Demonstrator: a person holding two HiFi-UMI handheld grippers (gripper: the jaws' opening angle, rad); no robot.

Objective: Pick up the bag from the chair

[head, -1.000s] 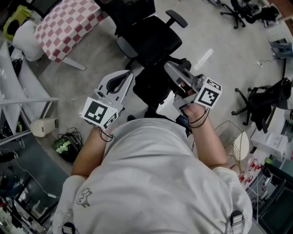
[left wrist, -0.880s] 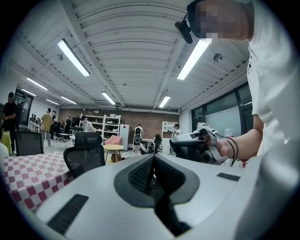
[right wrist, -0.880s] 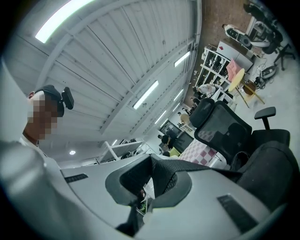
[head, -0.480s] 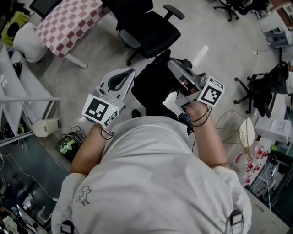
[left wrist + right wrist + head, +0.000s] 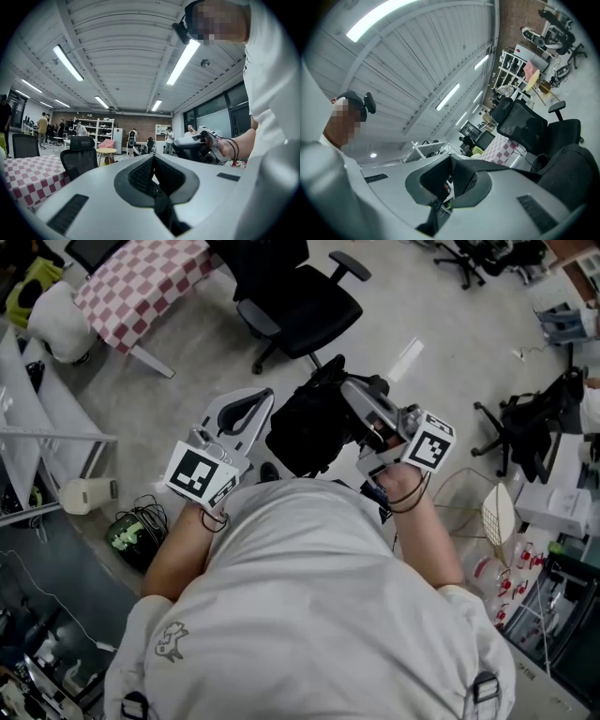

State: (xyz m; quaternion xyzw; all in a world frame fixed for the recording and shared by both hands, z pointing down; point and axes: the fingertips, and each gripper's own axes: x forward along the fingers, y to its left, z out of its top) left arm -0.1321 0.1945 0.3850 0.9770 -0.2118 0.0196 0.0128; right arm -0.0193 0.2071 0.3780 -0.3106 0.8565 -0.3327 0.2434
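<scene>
A black bag [image 5: 305, 423] hangs between my two grippers, off the black office chair [image 5: 305, 306], which stands empty further ahead. My right gripper [image 5: 349, 388] is shut on the bag's strap [image 5: 497, 168], which runs from the jaws down to the bag's body [image 5: 565, 173]. My left gripper [image 5: 267, 395] is at the bag's left side, jaws together in the left gripper view [image 5: 153, 157], with a black strap [image 5: 164, 208] hanging from between them. Both grippers point roughly level. The chair [image 5: 525, 124] also shows beyond the right gripper.
A red-checked table [image 5: 131, 282] stands at the far left, a metal rack [image 5: 47, 437] beside me on the left. On the floor lie a white box [image 5: 84, 495] and cables [image 5: 131, 535]. Another black chair [image 5: 530, 427] and a wire basket [image 5: 495, 521] are on the right.
Both grippers and the bag have drawn back from the chair toward my body. The bag, at the seat's front edge before, now hangs clear of it.
</scene>
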